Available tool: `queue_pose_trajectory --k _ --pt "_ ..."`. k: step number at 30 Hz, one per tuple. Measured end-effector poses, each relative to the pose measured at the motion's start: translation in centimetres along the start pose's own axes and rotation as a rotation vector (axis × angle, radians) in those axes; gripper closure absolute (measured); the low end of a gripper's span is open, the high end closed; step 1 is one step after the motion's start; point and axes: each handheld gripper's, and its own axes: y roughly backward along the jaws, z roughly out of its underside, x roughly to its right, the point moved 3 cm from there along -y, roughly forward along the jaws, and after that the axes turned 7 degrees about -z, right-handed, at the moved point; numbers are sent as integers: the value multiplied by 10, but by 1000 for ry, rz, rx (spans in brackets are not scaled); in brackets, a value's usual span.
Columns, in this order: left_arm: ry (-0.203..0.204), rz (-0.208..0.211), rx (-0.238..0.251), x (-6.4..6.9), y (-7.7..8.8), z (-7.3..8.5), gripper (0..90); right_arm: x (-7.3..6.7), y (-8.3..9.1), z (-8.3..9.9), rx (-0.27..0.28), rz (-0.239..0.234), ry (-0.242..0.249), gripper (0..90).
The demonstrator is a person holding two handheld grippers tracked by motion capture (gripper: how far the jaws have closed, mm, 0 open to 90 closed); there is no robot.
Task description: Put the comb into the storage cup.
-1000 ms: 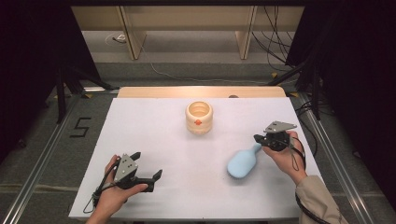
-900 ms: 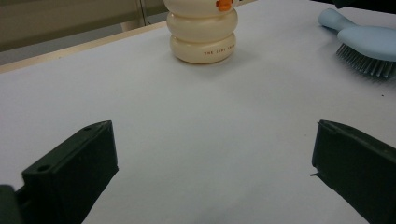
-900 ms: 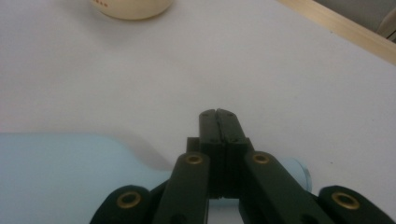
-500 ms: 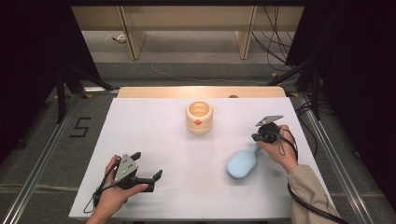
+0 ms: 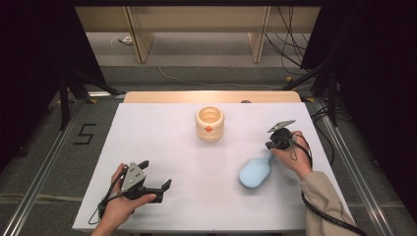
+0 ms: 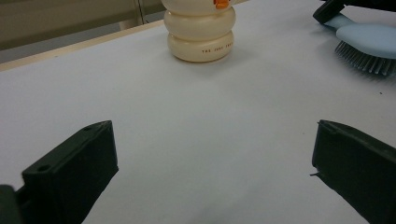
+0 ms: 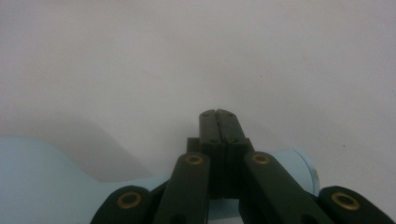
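The right gripper (image 5: 273,146) sits at the handle end of a light blue brush (image 5: 254,172), which lies bristles down on the right half of the bench (image 5: 162,142). In the right gripper view its jaws are pressed together with no gap, resting over the brush handle (image 7: 292,168); whether they pinch any part of it is hard to tell from here, and the brush is probably not yet gripped or lifted. The left gripper (image 5: 157,189) rests low near the front left, jaws wide apart and holding nothing. A cream jar (image 5: 209,124) with an orange mark stands upright toward the back middle, well apart from both. Judging by this, the work is at its start: the brush is reached but not picked up. The brush lies well inside the right edge, and bare surface runs between it and the jar, leaving open room to move.
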Motion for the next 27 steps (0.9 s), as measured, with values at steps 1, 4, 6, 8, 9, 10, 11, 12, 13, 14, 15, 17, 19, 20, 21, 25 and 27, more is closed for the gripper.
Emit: queue_pose_trajectory --k 1,4,6,8,9,10,11,12,13,14,15,17,19,20,21,25,27 --pt "0 -1 0 0 0 0 0 0 0 0 -5 1 0 900" --pt "2 2 0 0 0 0 0 -1 0 -1 -26 6 -1 900" --pt "0 1 0 0 0 0 0 -2 1 0 -40 11 -1 900" --pt "1 2 0 0 0 0 0 -2 1 1 -60 19 -7 900" --pt "2 2 0 0 0 0 0 -2 1 1 -60 19 -7 900" --pt "1 1 0 0 0 0 0 -2 1 1 -65 18 -9 900" --pt "1 1 0 0 0 0 0 -2 1 1 -69 19 -8 900" --pt "1 1 0 0 0 0 0 -3 1 1 -70 18 -10 900" --pt "1 1 0 0 0 0 0 -3 1 1 -74 19 -12 900" --pt "1 2 0 0 0 0 0 -3 1 1 -84 18 -9 900" --pt "1 2 0 0 0 0 0 -3 1 2 -92 18 -12 900" --pt "1 2 0 0 0 0 0 -3 1 3 -99 15 -20 900" --pt "1 1 -1 0 0 0 0 -3 3 4 -108 13 -26 900" --pt "2 1 -1 0 0 0 0 -2 4 6 -117 15 -36 900" --pt "2 1 -1 0 0 0 0 -2 4 6 -117 15 -36 900" --pt "2 0 -1 0 0 0 0 -1 7 9 -128 3 -64 900" --pt "3 0 -1 0 0 0 0 -1 9 12 -135 3 -72 900"
